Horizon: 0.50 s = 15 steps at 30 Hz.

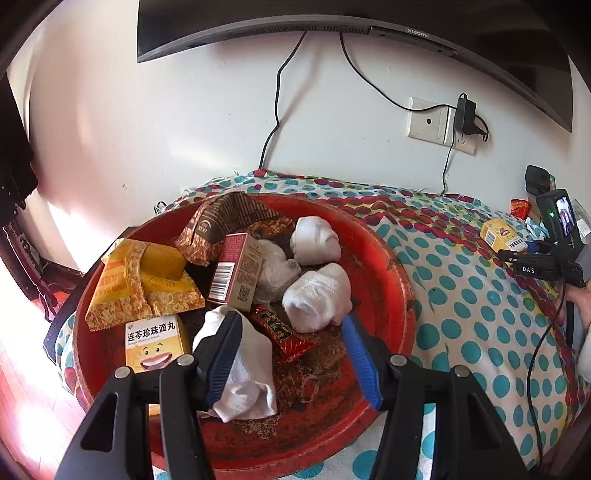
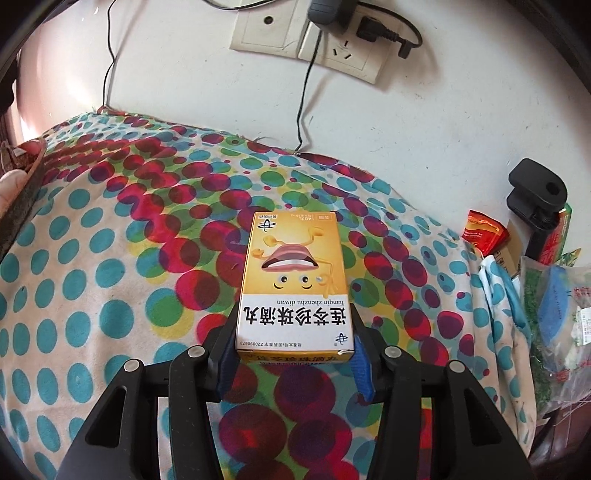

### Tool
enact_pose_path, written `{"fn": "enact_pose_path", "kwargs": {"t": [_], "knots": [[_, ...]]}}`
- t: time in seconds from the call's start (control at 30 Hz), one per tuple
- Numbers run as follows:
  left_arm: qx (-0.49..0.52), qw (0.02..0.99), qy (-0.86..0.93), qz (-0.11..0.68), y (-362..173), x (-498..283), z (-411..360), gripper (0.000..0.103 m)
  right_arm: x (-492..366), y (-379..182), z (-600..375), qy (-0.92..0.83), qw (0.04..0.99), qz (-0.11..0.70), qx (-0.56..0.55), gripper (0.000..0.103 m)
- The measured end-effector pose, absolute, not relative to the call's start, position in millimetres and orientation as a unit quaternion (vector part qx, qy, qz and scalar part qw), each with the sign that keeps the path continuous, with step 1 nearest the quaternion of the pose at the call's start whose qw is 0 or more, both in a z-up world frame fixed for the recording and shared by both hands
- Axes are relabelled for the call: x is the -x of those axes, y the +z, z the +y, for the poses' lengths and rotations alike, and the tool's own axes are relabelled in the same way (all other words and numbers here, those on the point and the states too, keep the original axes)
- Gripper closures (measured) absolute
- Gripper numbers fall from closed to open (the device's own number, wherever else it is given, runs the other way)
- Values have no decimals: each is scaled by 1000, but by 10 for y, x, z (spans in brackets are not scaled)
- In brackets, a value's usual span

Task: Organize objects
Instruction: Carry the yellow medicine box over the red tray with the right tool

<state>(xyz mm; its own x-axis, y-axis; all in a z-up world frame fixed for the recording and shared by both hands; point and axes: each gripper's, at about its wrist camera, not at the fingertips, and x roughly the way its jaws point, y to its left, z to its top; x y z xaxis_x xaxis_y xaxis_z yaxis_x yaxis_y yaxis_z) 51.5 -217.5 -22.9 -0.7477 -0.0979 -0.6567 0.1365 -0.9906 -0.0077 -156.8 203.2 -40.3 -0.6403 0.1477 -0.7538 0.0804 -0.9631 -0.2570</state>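
A round red basin (image 1: 384,258) sits on a cloth (image 2: 110,258) printed with teal, red and green dots, spread against a white wall. The left gripper (image 1: 291,325) hovers over the near side of the basin with its blue-padded jaws spread apart and nothing pinched between them; its left finger (image 1: 221,354) lies against a white rolled sock (image 1: 251,373), while the other pad is clear of everything. Inside the basin lie two more white sock bundles (image 1: 317,299), a crumpled white mesh pouch (image 1: 275,269), a pink-red box with a barcode (image 1: 236,273), yellow and gold snack packets (image 1: 144,284), a brown foil packet (image 1: 229,221), a small red wrapped sweet (image 1: 280,332) and a yellow medicine box with a cartoon smiling face (image 1: 157,343). The right gripper (image 2: 295,325) is clamped on a second yellow medicine box (image 2: 293,280) of the same design, gripping its near end from both sides; the box is above the dotted cloth, well to the right of the basin, though whether it rests on the cloth cannot be told. From the left wrist view this box appears far right, beside the right-hand device. A dark monitor (image 1: 332,26) hangs above, and cables run to a wall socket (image 2: 310,40). Assorted packets and a bag (image 2: 554,306) are piled at the cloth's right edge.
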Motion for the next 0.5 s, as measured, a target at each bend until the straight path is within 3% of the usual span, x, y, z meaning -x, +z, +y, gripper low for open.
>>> {"fn": "enact_pose_path", "kwargs": {"t": [0.5], "knots": [[-354, 61, -930, 75, -204, -526, -2419, 45, 1259, -233, 1723, 900, 7, -118, 419, 56]]}}
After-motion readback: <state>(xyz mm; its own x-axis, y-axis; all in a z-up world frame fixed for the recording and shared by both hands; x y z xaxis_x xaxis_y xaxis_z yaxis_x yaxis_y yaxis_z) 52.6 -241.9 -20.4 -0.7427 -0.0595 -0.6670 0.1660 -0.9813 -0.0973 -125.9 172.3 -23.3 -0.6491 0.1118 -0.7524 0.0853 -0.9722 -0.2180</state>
